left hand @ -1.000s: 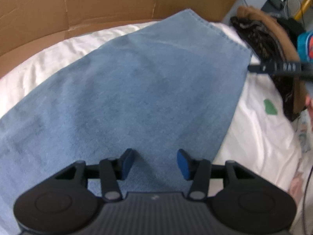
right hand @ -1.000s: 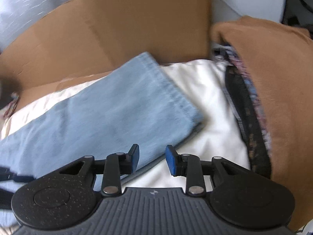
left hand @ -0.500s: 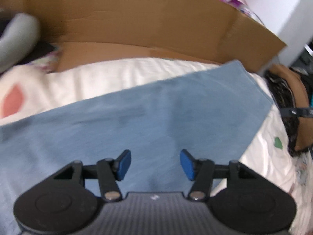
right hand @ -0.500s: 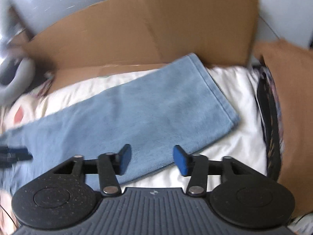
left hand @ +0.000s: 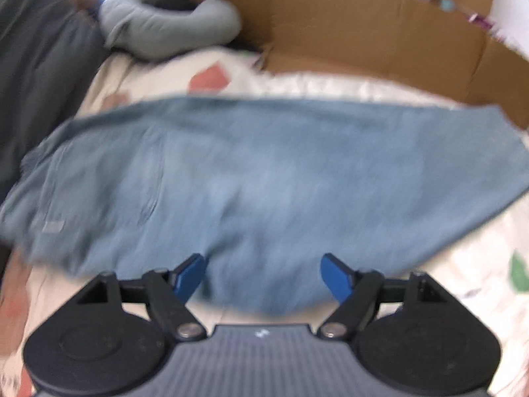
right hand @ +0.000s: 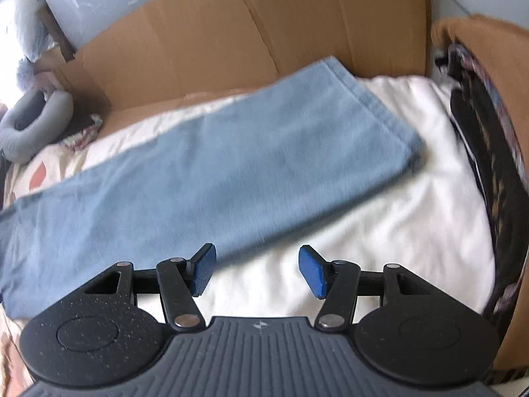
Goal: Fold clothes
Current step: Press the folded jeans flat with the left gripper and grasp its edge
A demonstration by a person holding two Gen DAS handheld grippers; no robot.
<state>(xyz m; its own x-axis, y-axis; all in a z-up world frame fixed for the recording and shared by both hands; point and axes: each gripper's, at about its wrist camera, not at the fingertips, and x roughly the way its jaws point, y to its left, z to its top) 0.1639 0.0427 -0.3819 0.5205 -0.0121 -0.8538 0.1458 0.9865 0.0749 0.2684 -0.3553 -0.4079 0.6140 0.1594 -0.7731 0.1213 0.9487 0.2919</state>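
Note:
Light blue jeans (left hand: 251,178) lie flat and lengthwise across a white bed sheet (right hand: 390,231), folded leg on leg. The leg hems (right hand: 380,109) point to the far right in the right wrist view, and the waist end (left hand: 49,205) lies at the left in the left wrist view. My left gripper (left hand: 263,276) hovers over the jeans' near edge, its jaws opening wide with nothing pressed between the blue pads. My right gripper (right hand: 256,271) stands open above the sheet just beside the near edge of the jeans, holding nothing.
A brown cardboard sheet (right hand: 251,33) stands behind the bed. A pile of brown and dark patterned clothes (right hand: 489,139) lies at the right. A grey neck pillow (left hand: 165,29) and dark grey fabric (left hand: 36,66) sit at the far left.
The left gripper has swung left along the jeans and pulled back, so the waist end and neck pillow came into view; its jaws widened. The right gripper backed off from the hem and opened wider.

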